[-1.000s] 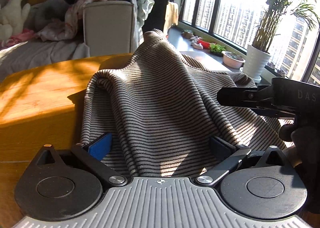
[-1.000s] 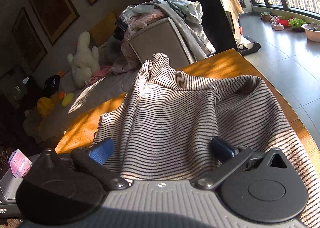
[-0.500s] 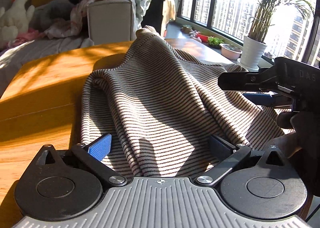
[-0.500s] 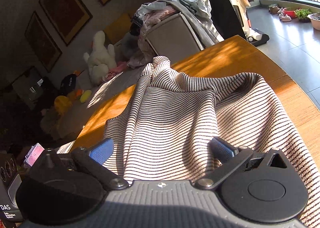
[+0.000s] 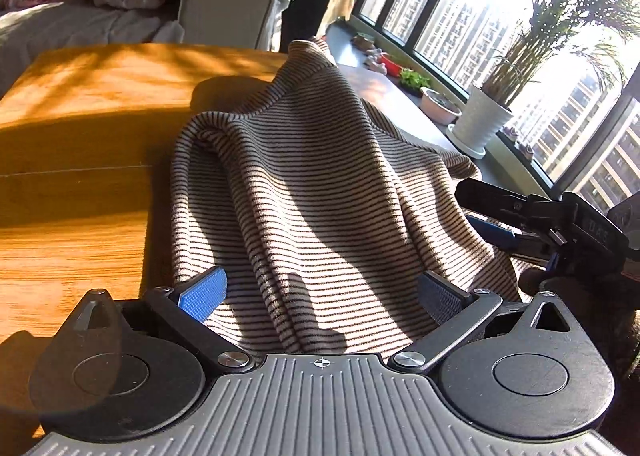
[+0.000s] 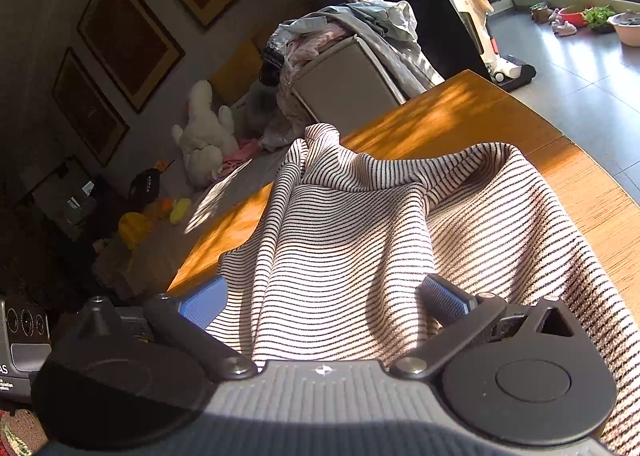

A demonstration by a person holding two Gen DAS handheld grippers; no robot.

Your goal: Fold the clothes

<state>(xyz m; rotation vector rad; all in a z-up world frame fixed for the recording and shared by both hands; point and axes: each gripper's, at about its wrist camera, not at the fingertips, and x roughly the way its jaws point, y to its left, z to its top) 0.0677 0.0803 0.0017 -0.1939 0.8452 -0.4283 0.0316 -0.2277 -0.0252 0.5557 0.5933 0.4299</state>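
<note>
A black-and-white striped garment [image 5: 320, 192] lies bunched on the wooden table [image 5: 72, 144], its far part raised in a peak. My left gripper [image 5: 320, 296] is open, its blue pads wide apart with the near edge of the cloth lying between them. My right gripper [image 6: 324, 300] is also open, with the striped garment [image 6: 360, 232] lying loose between its pads. The right gripper shows from the side in the left wrist view [image 5: 492, 216], at the garment's right edge.
The table's far edge [image 6: 472, 80] and right rim border a tiled floor. Behind it stands a grey bin heaped with clothes [image 6: 344, 56]. A potted plant [image 5: 484, 120] and bowls line the window sill. Toys and a plush duck [image 6: 204, 132] lie at the left.
Both grippers have risen and tilted down a little toward the table, still open. The garment has sunk and spread flatter; its peak sits lower.
</note>
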